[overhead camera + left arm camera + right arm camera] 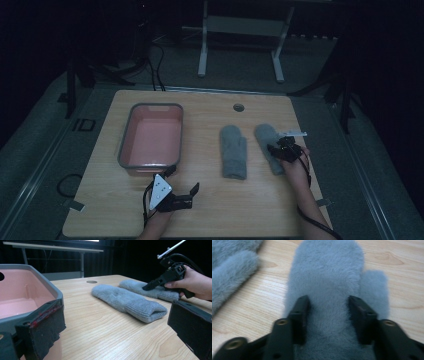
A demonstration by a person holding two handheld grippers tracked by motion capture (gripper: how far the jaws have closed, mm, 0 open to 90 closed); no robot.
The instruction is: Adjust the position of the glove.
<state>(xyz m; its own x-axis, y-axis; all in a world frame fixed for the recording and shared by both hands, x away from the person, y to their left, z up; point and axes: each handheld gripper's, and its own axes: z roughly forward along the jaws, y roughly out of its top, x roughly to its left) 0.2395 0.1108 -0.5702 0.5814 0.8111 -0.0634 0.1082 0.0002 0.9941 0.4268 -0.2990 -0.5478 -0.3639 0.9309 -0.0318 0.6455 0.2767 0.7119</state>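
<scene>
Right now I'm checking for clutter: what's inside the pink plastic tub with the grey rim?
The pink plastic tub with the grey rim looks empty: bare pink floor in the high view. In the left gripper view, its near wall and a jaw hide the closest corner.

Only readable marking: "ID" in dark letters on the grey floor mat (82,125), left of the table (210,200), middle left of the high view. Nothing legible elsewhere.
</scene>
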